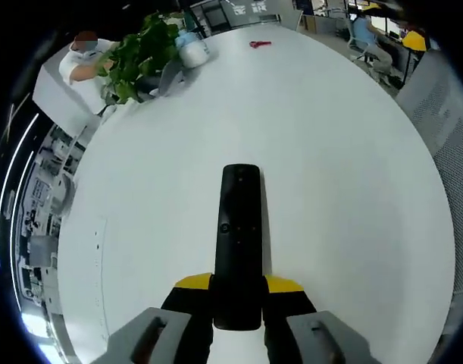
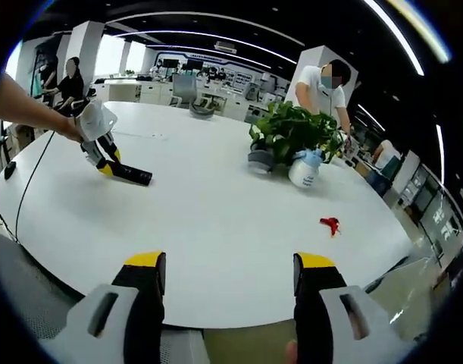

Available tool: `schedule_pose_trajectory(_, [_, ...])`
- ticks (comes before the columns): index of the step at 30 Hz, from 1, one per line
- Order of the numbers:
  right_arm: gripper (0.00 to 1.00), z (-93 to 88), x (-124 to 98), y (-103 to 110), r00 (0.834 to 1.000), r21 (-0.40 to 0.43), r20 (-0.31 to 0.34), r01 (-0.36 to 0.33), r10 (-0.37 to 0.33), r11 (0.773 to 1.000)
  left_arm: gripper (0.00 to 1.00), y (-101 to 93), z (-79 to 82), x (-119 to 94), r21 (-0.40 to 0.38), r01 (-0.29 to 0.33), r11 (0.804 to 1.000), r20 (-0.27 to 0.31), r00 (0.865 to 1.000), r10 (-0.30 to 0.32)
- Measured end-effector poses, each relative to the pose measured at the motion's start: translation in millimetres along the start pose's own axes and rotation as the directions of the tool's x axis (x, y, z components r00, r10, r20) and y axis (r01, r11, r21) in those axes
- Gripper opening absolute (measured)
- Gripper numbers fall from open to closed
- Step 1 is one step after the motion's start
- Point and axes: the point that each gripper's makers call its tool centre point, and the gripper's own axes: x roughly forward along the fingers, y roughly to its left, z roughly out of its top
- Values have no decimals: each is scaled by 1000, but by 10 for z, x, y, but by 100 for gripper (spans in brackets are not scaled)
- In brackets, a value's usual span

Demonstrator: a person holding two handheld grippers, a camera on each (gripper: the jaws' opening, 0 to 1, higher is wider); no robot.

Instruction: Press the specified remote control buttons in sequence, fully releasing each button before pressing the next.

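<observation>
Now I am gripping the remote (image 1: 239, 243) in my left claw (image 1: 238, 292) on the white bench (image 1: 352, 189) (plant (image 2: 292, 130) beyond), while my right claw (image 2: 229, 274) is hanging open, holding nothing.

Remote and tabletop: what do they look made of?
Remote: looks like black plastic, matte with a slight sheen; small moulded buttons show near its middle. It sits between the left gripper jaws.
Table: smooth white top, likely laminate or painted board; faint soft reflections, no grain.

Left gripper view looks down close over the table (image 1: 330, 152) — right gripper view, from its edge, faces across it.
</observation>
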Motion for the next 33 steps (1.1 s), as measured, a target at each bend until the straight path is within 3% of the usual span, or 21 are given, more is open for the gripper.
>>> schedule_pose_trajectory(10, [69, -36, 11, 5, 1000, -4, -22, -3, 3, 1000, 23, 187, 0, 96, -6, -10, 1000, -19, 1000, 10])
schedule_pose_trajectory(17, [68, -48, 12, -1, 1000, -3, -27, 0, 0, 1000, 23, 274, 13, 125, 35, -17, 999, -39, 999, 18])
schedule_pose_trajectory(22, [68, -47, 8, -2, 1000, -2, -27, 1, -1, 1000, 24, 275, 8, 125, 11, 13, 1000, -33, 999, -13])
schedule_pose_trajectory(25, [68, -40, 0, -5, 1000, -2, -24, 4, -4, 1000, 24, 277, -10, 126, -51, 27, 998, -25, 999, -28])
schedule_pose_trajectory(30, [68, -39, 0, -1, 1000, -3, -24, 3, -3, 1000, 24, 248, 30, 121, 99, 25, 995, 9, 1000, -26])
schedule_pose_trajectory(33, [68, -37, -1, -5, 1000, -1, -23, 5, -5, 1000, 24, 265, 20, 138, 50, 25, 998, -12, 1000, -24])
